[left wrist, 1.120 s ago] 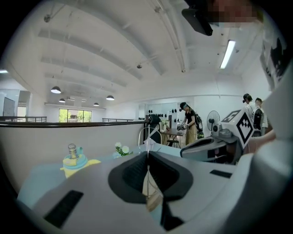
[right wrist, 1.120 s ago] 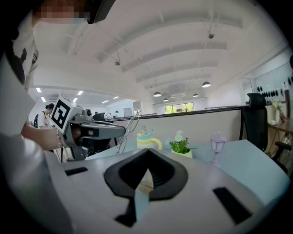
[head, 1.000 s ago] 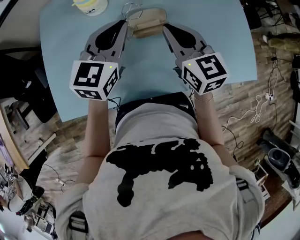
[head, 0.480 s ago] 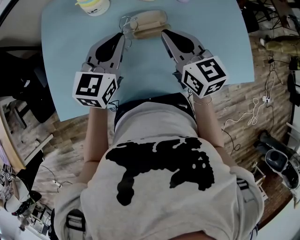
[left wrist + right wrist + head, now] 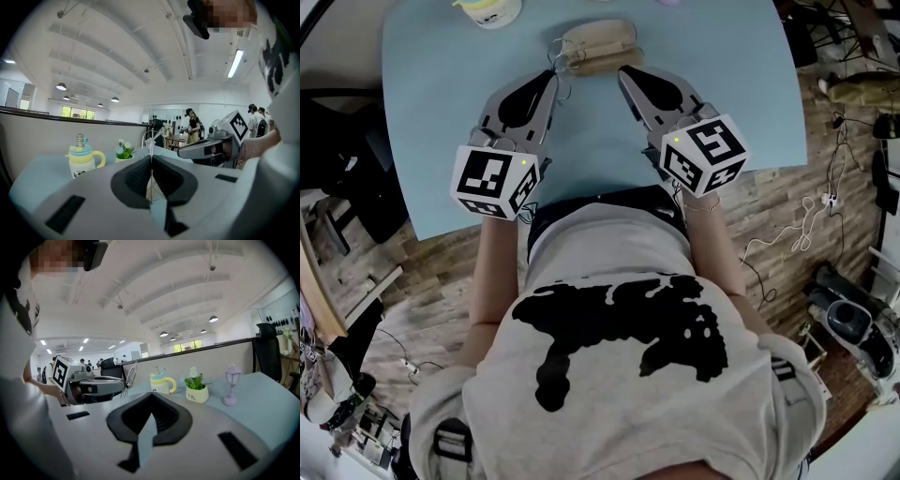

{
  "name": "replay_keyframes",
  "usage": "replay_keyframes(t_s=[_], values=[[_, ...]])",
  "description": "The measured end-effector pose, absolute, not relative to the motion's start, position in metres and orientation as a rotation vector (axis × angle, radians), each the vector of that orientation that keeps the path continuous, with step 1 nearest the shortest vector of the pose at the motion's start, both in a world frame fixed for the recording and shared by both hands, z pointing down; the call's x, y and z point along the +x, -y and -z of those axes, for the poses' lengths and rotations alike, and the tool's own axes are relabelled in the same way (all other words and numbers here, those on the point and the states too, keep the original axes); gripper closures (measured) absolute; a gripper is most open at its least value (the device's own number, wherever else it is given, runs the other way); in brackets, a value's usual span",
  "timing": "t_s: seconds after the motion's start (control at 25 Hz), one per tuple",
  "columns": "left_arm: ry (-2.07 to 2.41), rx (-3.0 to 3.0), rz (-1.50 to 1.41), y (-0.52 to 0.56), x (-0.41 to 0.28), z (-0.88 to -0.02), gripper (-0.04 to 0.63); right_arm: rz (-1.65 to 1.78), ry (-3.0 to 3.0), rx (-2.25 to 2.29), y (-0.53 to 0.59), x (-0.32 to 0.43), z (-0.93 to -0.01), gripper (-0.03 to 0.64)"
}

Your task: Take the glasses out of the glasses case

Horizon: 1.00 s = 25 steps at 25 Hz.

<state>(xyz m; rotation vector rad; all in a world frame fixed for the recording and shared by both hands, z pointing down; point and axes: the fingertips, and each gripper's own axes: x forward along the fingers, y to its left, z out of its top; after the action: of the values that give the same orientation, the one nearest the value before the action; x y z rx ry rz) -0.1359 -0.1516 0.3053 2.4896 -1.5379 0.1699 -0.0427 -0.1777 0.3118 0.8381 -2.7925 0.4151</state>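
My left tool [image 5: 553, 75], clamped shut on the wire-framed glasses [image 5: 560, 52], has drawn them slightly nearer. They now hang just left of the case [image 5: 602, 43] on the tabletop [image 5: 581, 131], so I judge removal nearly done. My right tool [image 5: 623, 71] is closed and empty at the case's near edge. The plant pot [image 5: 197, 394] reads "Life".

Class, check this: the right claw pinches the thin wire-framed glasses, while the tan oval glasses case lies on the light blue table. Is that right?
Not quite: the left claw pinches the thin wire-framed glasses, as the left gripper view shows. The tan oval glasses case does lie on the light blue table.
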Motion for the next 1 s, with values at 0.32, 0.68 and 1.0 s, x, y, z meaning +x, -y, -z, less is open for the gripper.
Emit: replay_keyframes(t_s=[0.32,0.68,1.0], values=[[1.526,2.488,-0.161,0.1496,-0.1312,-0.3083,0.574,-0.426,2.791,0.824,0.1744,-0.0440,-0.3165,0.612],[1.540,2.478,-0.158,0.1509,-0.1339,-0.3085,0.575,-0.424,2.788,0.822,0.1767,-0.0431,-0.3163,0.612],[1.534,2.478,-0.160,0.1526,-0.1318,-0.3107,0.574,-0.416,2.788,0.810,0.1763,-0.0433,-0.3178,0.612]])
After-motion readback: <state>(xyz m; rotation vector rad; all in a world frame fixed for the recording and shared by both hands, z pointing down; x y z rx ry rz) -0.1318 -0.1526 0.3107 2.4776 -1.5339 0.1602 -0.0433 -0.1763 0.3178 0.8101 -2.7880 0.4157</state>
